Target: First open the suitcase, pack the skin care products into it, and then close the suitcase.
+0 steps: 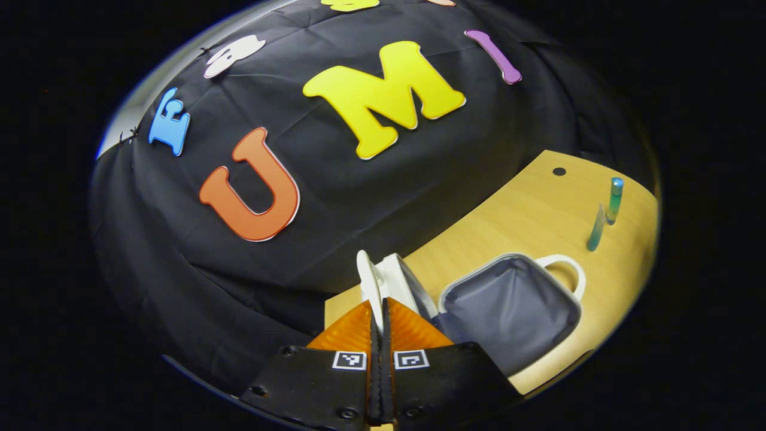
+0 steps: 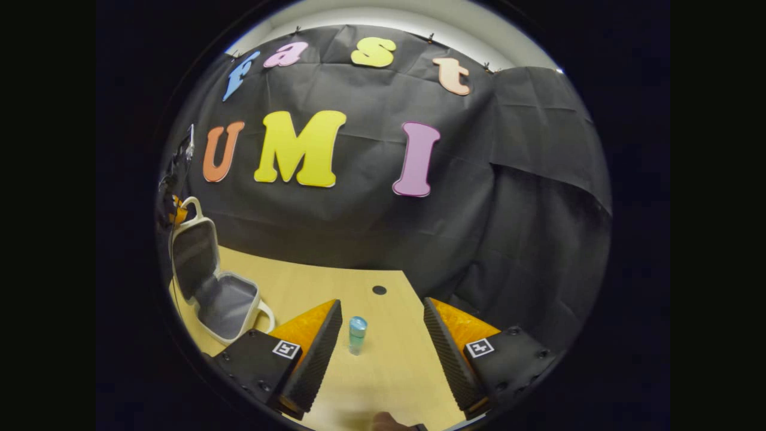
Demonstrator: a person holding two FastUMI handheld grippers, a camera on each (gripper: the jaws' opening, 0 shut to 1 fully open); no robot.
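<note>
Bottle placement decides your next move: the small translucent teal skin care bottle [image 2: 357, 334] stands upright on the light wooden table [image 2: 335, 281], straight ahead of your right gripper [image 2: 383, 341] and between its widely spread fingers, touching neither. Its long axis is vertical, so I'd judge a level sideways pinch suits it. The right hand is clearly nearer. Your left gripper [image 1: 380, 335] is pressed together on the raised lid edge of the white, grey-lined suitcase [image 1: 508, 308], which lies open to the bottle's left. I count one suitcase; the left gripper view suggests two teal bottles [image 1: 604, 212].
</note>
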